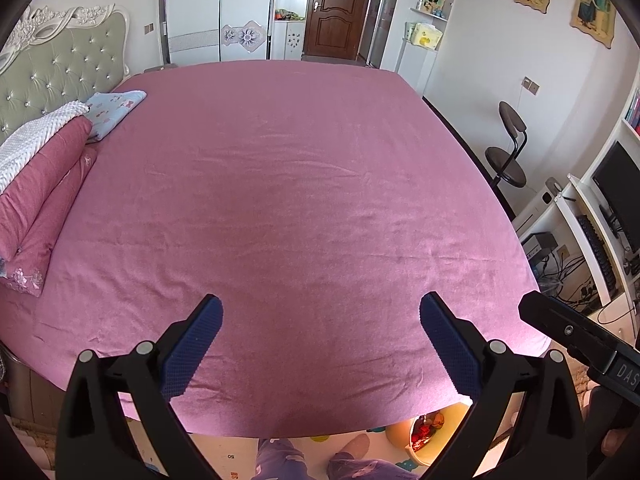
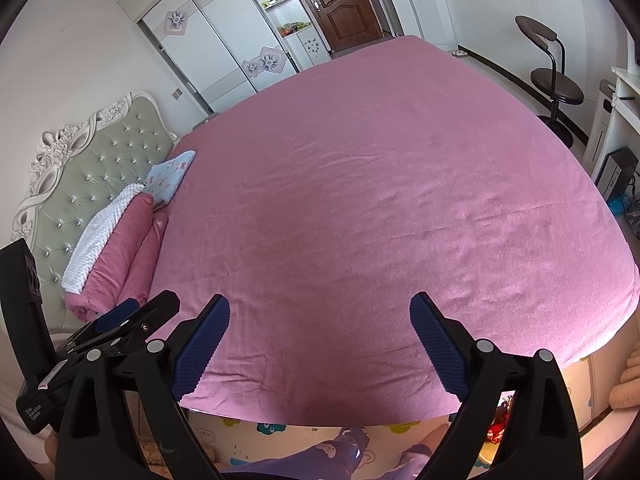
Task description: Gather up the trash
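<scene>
while fingers (image 1: pixel 208 336) gape, ribbed pads overhang wrinkled pink sheet (image 1: pixel 280 184).

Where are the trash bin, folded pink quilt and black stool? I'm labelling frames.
trash bin (image 1: pixel 420 434), left wrist view, its contents.
folded pink quilt (image 1: pixel 40 188), left wrist view, its side.
black stool (image 2: pixel 557 91), right wrist view, its seat.

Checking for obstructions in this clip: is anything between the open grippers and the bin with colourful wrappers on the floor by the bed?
Yes. The pink bed lies under both the left gripper and right gripper; its near edge overhangs and partly hides the bin on the floor. The person's legs stand beside it.
</scene>
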